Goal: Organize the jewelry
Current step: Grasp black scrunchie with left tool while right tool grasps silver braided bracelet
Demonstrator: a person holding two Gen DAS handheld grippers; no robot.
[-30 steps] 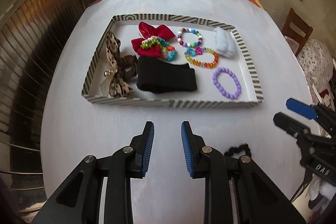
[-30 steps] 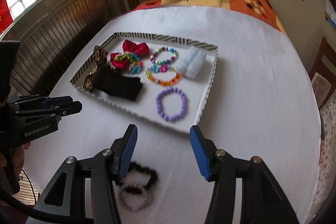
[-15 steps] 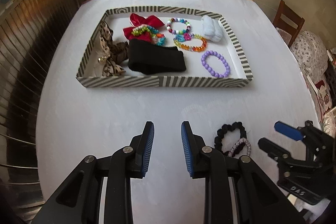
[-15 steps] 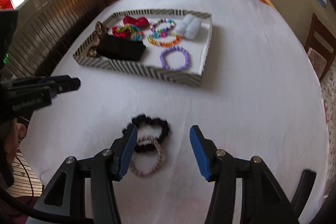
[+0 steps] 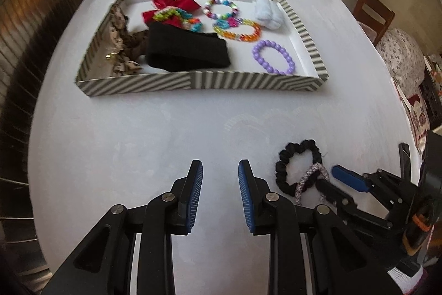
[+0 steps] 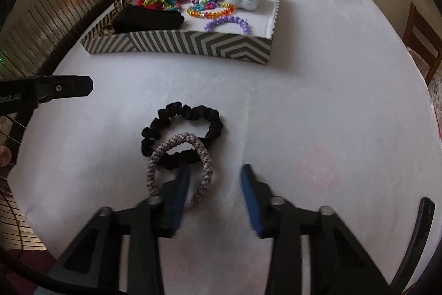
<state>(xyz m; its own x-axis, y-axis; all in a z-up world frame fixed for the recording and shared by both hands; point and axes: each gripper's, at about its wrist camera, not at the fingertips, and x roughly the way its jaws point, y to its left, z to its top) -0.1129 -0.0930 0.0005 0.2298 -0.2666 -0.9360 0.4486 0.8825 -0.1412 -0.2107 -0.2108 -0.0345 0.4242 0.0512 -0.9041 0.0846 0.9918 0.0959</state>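
Right gripper [image 6: 214,184] jaws closing astride the speckled grey braided band's [image 6: 179,165] rim, overlapping black fabric scrunchie [image 6: 182,126]; striped tray [image 6: 176,43] at twelve o'clock. Left gripper [image 5: 220,184] parted, empty.

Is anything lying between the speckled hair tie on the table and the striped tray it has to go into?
Only the black scrunchie, which the speckled hair tie overlaps. Beyond it, bare white table runs to the striped tray, whose near wall must be cleared.

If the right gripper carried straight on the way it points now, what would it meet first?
Most likely the braided hair tie: the closing right gripper already straddles one side of it, over the tablecloth. Depth is hard to judge.
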